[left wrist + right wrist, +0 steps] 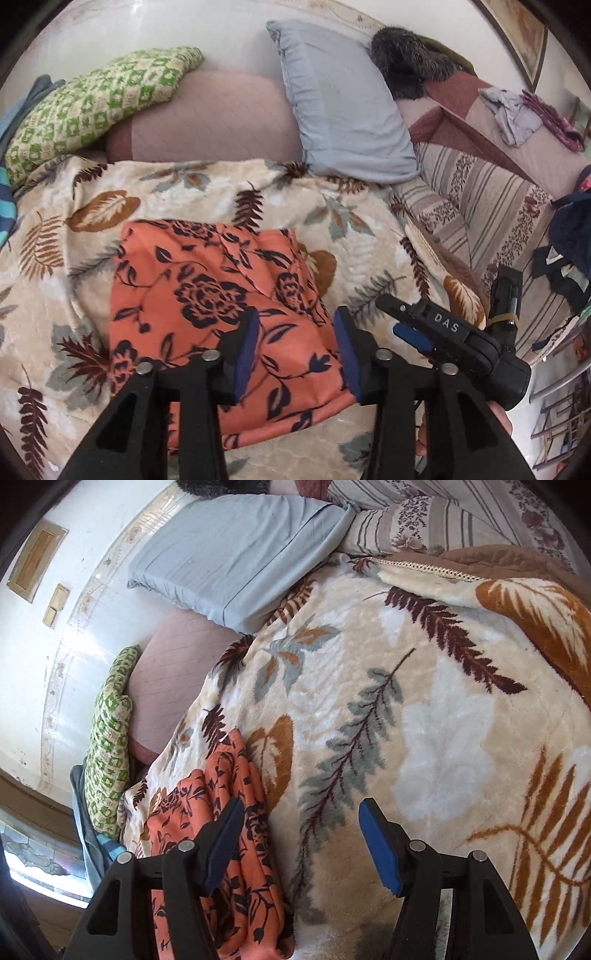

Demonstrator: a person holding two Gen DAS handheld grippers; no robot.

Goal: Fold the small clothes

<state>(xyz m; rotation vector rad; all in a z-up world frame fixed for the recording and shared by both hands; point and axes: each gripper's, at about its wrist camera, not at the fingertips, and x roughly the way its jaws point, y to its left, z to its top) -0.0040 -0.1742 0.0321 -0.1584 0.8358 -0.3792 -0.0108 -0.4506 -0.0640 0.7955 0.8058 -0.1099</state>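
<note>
The orange cloth w/ black flowers (207,306) lies on the fluffy leaf blanket (177,192) on the bed. It is folded into a flat, nearly square block. In the left wrist view its slightly longer side runs from the near edge up toward the pillows, & it tips a bit, so the near right corner sits lower right. The far edge is straight & faces the pink bolster (207,118). The near edge looks thick & rounded, like a fold.

The left gripper (295,354) is over the near right part of the cloth. Its blue pads stand partly apart, w/ cloth showing in the gap under them. The pads don't pinch it. Can't tell if the tips touch the cloth.

The right gripper (301,843) is wide apart & holds nothing. It is over the blanket (424,701), just right of the cloth (221,830). In this view the cloth looks like a long strip going from the bottom edge up & away; its left finger (221,838) covers part of the cloth's edge.

In the left view the right gripper (413,325) shows just beside the cloth's right side.

A blue-gray pillow (343,107) & a green checked pillow (92,107) lie past the blanket, well away from the cloth.
</note>
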